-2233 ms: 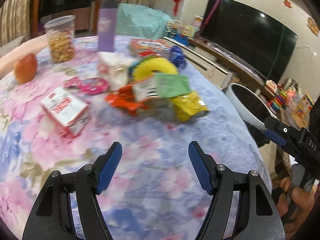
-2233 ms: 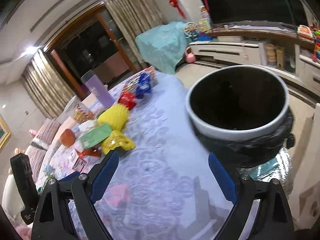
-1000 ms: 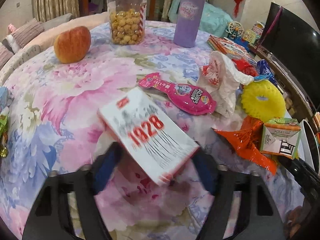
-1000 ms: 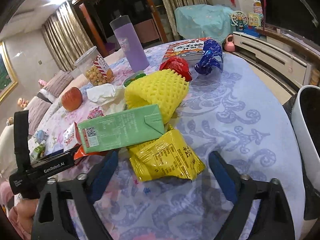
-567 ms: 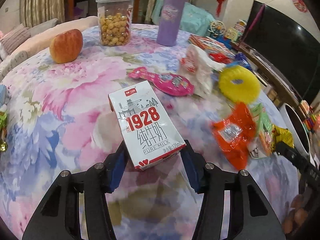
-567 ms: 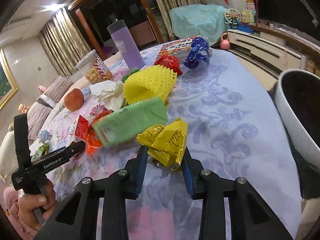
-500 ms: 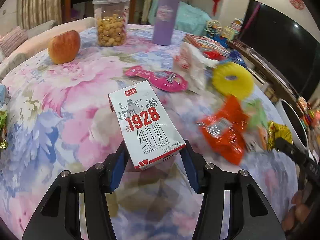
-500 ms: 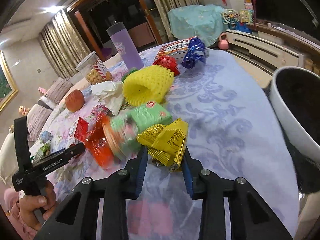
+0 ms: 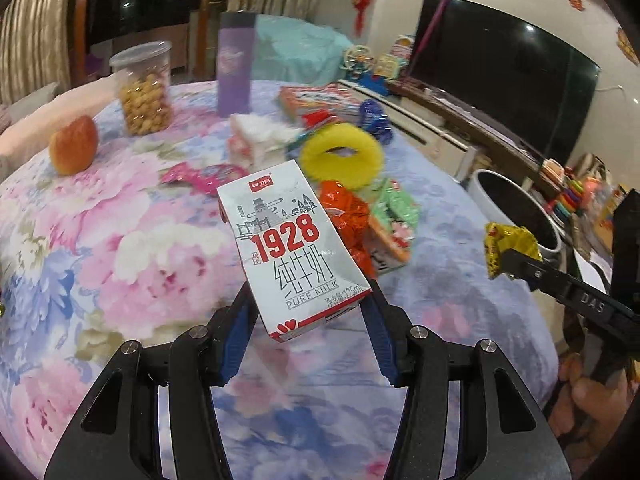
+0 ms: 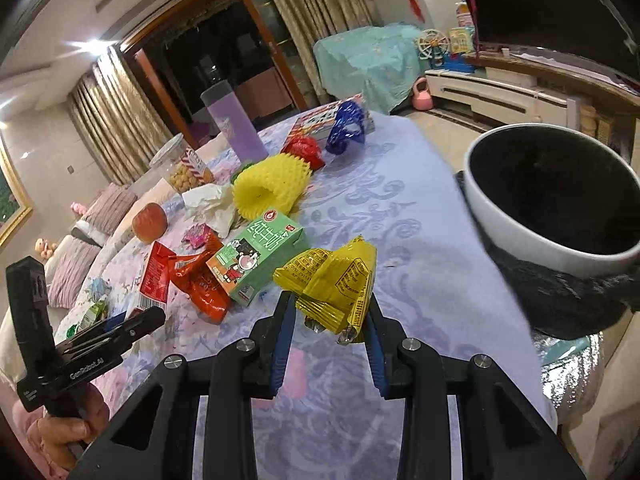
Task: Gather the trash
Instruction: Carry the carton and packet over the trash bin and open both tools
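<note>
At three o'clock of the right wrist view, the white trash bin [image 10: 552,216] gapes just beyond the table [image 10: 420,208] edge. Both loads have just left the cloth: the left gripper [image 9: 308,320] pinches the milk carton [image 9: 292,252], the right gripper [image 10: 330,320] pinches the yellow wrapper [image 10: 336,280], apparently crumpled. Remaining litter sits at eleven o'clock; binning seems next.

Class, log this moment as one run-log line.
left gripper: holds milk carton | right gripper: holds yellow wrapper | bin: open
</note>
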The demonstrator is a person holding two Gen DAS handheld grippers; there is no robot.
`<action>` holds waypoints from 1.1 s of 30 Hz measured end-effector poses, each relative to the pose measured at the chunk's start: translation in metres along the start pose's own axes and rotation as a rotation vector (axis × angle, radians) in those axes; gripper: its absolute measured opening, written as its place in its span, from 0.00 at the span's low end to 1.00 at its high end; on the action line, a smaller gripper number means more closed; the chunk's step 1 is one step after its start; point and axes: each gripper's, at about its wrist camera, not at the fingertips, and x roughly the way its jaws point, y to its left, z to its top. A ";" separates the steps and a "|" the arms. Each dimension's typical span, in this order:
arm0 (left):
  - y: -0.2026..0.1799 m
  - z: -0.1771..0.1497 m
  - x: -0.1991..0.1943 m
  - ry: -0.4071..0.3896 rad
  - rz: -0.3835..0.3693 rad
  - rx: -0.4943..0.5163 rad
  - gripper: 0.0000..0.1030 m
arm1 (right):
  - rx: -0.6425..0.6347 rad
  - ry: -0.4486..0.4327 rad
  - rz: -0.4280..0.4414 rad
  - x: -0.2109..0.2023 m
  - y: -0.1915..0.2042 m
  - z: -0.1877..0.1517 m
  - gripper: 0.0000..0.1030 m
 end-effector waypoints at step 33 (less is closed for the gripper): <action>-0.150 0.011 0.019 0.000 -0.230 0.294 0.50 | 0.111 -0.127 -0.105 -0.069 -0.073 0.004 0.33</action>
